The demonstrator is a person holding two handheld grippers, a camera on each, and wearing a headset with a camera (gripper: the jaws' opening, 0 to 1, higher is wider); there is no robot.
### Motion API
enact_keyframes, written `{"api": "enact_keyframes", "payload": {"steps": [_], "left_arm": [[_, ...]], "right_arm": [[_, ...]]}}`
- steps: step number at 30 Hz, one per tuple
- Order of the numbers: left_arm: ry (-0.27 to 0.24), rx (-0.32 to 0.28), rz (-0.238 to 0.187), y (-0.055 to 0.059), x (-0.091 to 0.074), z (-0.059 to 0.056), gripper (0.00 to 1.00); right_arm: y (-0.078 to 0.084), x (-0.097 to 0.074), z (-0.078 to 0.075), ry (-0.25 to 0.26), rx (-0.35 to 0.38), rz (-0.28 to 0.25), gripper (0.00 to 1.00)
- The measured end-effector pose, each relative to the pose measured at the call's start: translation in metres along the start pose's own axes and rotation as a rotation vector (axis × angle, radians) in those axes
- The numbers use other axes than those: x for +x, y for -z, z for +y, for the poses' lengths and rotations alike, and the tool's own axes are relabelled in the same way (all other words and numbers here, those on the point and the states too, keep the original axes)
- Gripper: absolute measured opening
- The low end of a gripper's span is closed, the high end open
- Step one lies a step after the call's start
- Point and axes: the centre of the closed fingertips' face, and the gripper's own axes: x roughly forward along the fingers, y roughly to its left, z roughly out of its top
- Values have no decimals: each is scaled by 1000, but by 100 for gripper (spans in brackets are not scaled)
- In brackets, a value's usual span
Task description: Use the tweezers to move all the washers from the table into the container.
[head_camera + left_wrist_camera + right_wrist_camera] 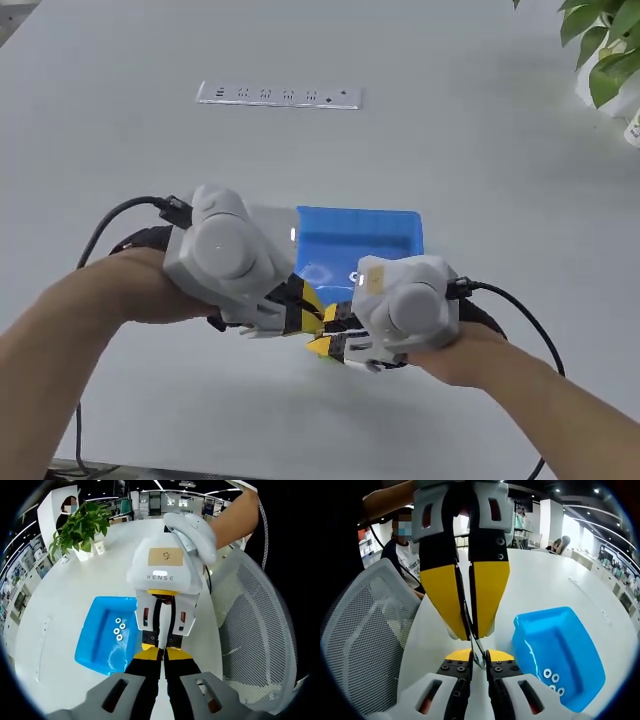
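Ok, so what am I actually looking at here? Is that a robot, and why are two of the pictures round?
It is not a robot. A person holds a two-jawed hand tool, called a gripper, in each hand. The head view comes from a camera on the person's headset, looking down at the white table. The round pictures come from a fisheye camera riding on each gripper. The left gripper and right gripper face each other tip to tip, and both seem shut on thin metal tweezers. Beside them sits a blue container with four washers in it. A power strip and a plant are farther off.
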Motion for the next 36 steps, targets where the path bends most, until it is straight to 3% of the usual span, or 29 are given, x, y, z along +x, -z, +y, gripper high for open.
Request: {"api": "enact_keyframes", "payload": {"steps": [23,36], "left_arm": [[2,-19,-5,-2,1,2,6],[-15,-11,-24,-17,-16,3,6]], "right_arm": [[0,-1,1,-8,8,7,10],[-17,-15,0,10,-13,-8,10]]}}
